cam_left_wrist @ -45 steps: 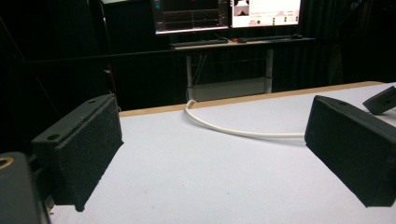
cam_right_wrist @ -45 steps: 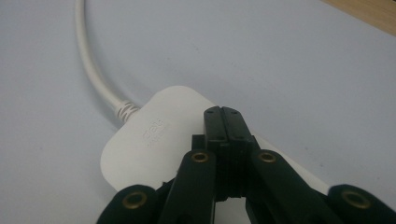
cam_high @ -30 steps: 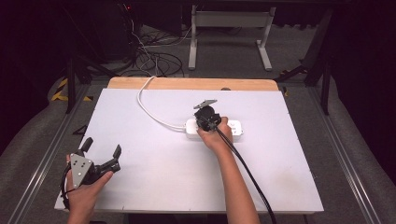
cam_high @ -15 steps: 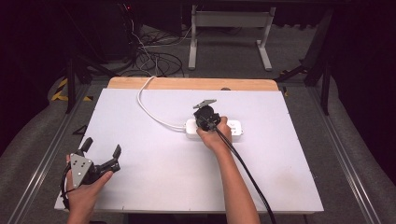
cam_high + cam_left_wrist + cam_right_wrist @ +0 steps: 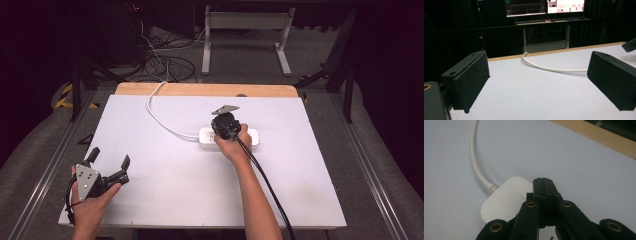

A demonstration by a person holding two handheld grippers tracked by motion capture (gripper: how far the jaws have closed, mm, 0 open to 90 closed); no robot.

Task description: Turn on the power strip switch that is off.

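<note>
Grey carpeted floor [image 5: 30,165] on the far left, with a metal rail running along the table's side. White tabletop [image 5: 165,200] next, matte and bare across most of its width, edged at the back by a strip of pale wood [image 5: 200,90]. Left gripper [image 5: 107,167] near the front left corner, held in a hand [image 5: 90,200], jaws spread wide apart with nothing between them. White cable [image 5: 157,115] curving from the back edge toward the middle, ending at a white power strip [image 5: 252,137] lying flat just right of centre. Right gripper [image 5: 226,126] directly over that strip, jaws pressed together at the tips, touching or just above its top; cannot tell which. Behind the table, tangled dark cables [image 5: 165,65] on the floor and a white metal desk frame [image 5: 245,35]. Lit monitors [image 5: 544,6] on a desk in the dark room, seen from the left gripper view.
</note>
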